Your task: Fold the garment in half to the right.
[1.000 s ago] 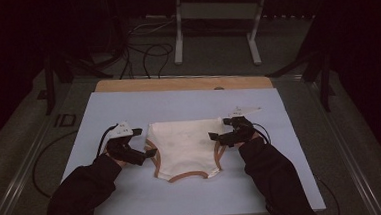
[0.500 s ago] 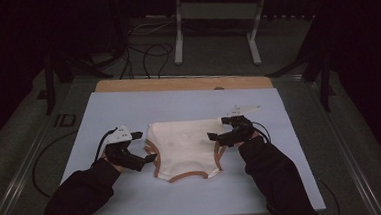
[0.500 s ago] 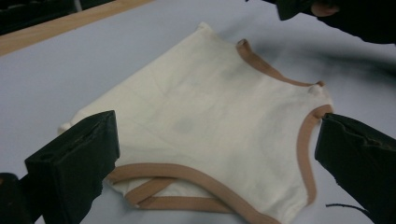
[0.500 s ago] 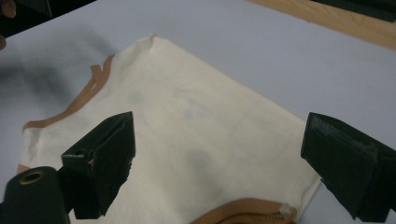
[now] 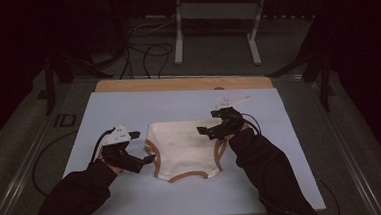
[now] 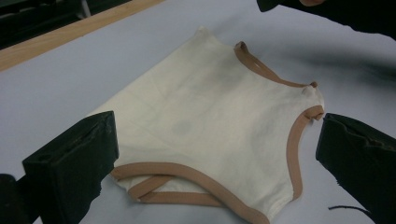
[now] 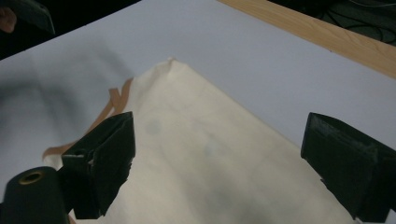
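Note:
A cream garment (image 5: 183, 148) with tan trim lies flat on the pale blue mat (image 5: 128, 111). My left gripper (image 5: 144, 163) is at the garment's near left edge, low over the mat, jaws open. In the left gripper view the garment (image 6: 210, 107) spreads between the wide-apart jaws of the left gripper (image 6: 215, 128), and a folded tan band lies near the left jaw. My right gripper (image 5: 207, 131) hovers open over the garment's far right corner. In the right gripper view the cream cloth (image 7: 210, 158) lies under the right gripper (image 7: 219, 123), with nothing held.
A wooden strip (image 5: 182, 83) borders the mat's far edge. Beyond the table are cables (image 5: 145, 52) and a metal stand (image 5: 218, 15) on the dark floor. Bare mat surrounds the garment on all sides.
My left gripper has slid a little toward the near edge along the garment's left side. The right gripper has shifted slightly left over the garment. The garment has kept its shape.

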`<state>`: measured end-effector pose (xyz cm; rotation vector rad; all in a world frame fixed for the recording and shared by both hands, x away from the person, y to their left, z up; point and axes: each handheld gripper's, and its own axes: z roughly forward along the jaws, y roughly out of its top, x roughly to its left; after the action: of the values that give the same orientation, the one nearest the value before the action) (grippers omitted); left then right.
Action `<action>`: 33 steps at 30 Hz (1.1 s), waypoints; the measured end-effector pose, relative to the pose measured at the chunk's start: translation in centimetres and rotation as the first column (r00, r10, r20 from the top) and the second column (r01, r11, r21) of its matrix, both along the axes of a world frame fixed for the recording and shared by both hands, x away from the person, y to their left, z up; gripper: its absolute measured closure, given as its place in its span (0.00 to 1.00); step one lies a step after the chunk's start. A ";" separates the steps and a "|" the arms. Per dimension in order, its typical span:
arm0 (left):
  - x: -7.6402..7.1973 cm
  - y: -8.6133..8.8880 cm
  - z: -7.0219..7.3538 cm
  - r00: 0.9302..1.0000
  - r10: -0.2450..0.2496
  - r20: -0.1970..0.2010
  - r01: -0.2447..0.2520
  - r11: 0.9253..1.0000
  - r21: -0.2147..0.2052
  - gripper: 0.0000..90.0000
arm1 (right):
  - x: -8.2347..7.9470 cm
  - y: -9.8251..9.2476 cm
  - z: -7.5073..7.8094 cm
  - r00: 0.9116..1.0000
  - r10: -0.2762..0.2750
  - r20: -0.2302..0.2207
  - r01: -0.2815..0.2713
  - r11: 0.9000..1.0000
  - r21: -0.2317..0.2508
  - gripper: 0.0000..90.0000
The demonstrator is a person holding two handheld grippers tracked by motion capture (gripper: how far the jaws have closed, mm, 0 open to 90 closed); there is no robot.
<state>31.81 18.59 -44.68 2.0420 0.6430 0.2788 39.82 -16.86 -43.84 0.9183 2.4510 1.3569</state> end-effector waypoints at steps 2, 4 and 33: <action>-0.1 -0.2 0.0 1.000 -0.012 -0.006 0.012 1.000 0.001 0.00 | 0.2 0.5 0.2 1.000 0.007 0.000 -0.007 1.000 -0.005 0.11; -0.3 -0.5 0.1 1.000 -0.026 0.000 0.026 1.000 0.001 0.00 | 0.4 1.1 0.4 1.000 0.014 -0.004 -0.014 1.000 -0.004 0.11; -2.5 -2.9 -3.9 0.976 -0.218 -0.022 0.219 0.967 0.131 0.05 | 3.2 7.9 -1.5 0.993 0.100 -0.067 -0.101 0.995 -0.012 0.11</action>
<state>29.30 15.69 -48.55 2.2211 0.4072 0.1891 43.01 -8.93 -45.31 0.8607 2.5857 1.3581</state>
